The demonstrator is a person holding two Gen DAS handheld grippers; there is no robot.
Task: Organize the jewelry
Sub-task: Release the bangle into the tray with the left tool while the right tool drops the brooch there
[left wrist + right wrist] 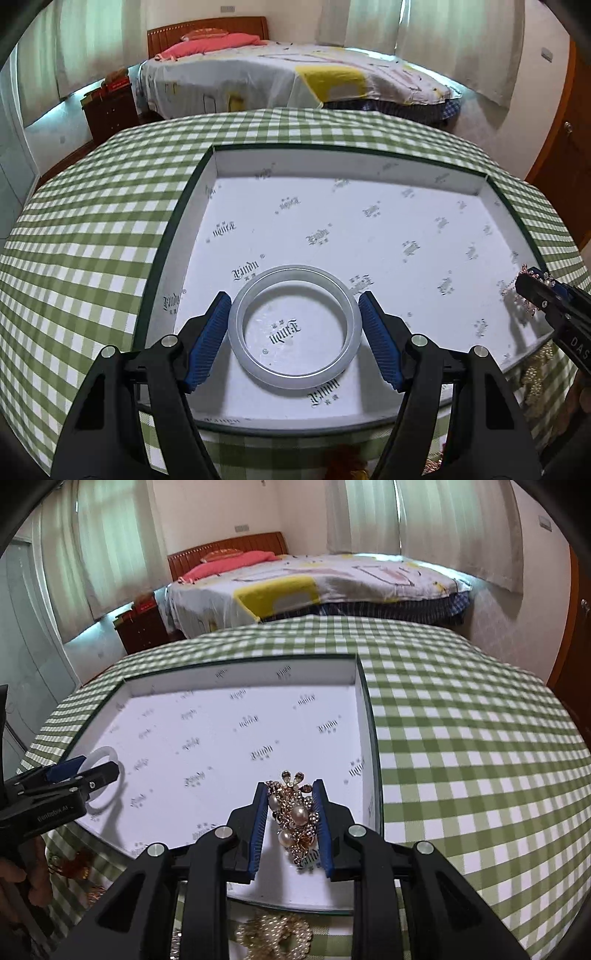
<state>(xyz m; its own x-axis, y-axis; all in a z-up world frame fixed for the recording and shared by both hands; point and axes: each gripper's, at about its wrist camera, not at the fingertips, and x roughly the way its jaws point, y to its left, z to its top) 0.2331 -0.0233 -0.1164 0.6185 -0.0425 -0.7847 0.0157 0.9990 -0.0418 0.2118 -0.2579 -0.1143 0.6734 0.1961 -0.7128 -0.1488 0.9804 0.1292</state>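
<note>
Pearl necklace (right view), bangle clearer left

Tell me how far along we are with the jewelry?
Nothing looks set down yet: the box floor is bare. In hand: the left gripper grips the bangle above the box, and the right gripper clamps the brooch near the box's right wall. Left: release both, then fetch the pearl piece outside the box's near edge.
</note>
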